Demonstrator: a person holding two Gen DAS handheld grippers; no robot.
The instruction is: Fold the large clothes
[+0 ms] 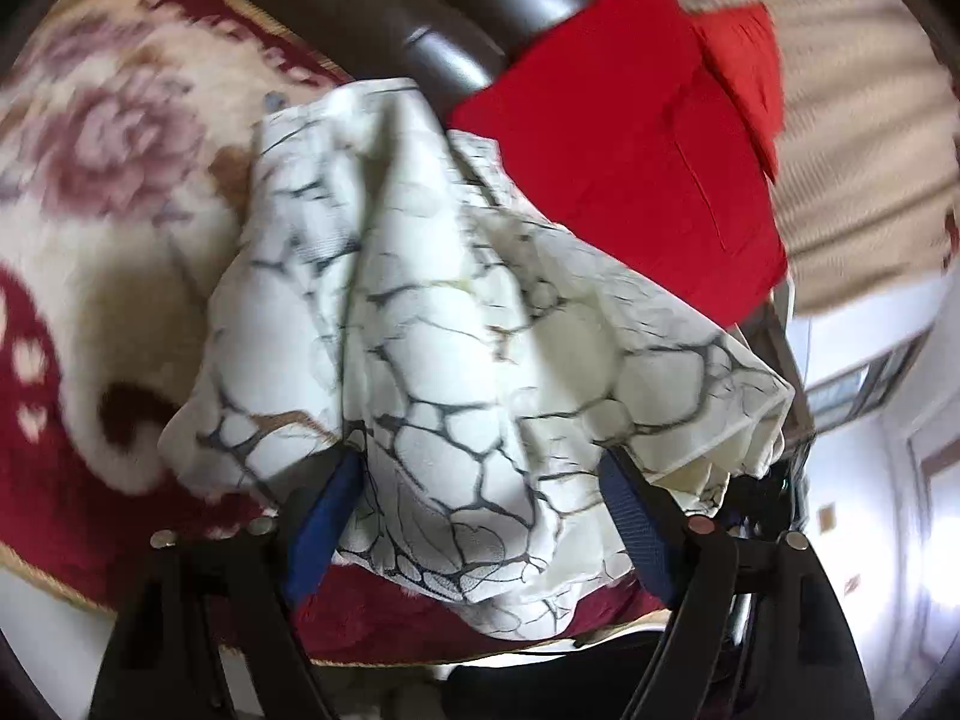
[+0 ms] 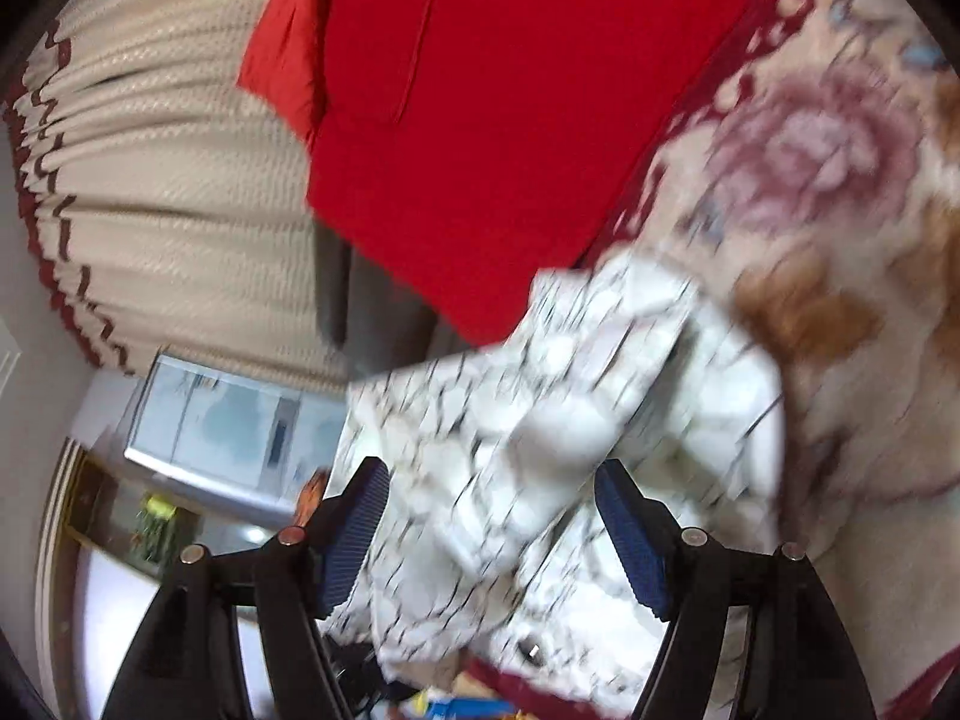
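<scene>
A white garment with a dark vein pattern (image 1: 456, 300) lies bunched on a red and cream floral blanket (image 1: 102, 180). In the left wrist view my left gripper (image 1: 480, 462) stands open, and the cloth sags loosely between its blue pads (image 1: 324, 516). In the blurred right wrist view the same garment (image 2: 570, 420) lies between the parted fingers of my right gripper (image 2: 489, 474), which is also open, with its pads (image 2: 636, 540) apart from each other. The garment's lower edge hangs over the blanket's edge.
A folded red garment (image 1: 630, 150) (image 2: 492, 120) lies just beyond the white one. Dark wooden furniture (image 1: 480, 0) stands behind it. A pleated beige curtain (image 1: 870, 150) (image 2: 180, 180) and a window (image 2: 228, 420) are off to the side.
</scene>
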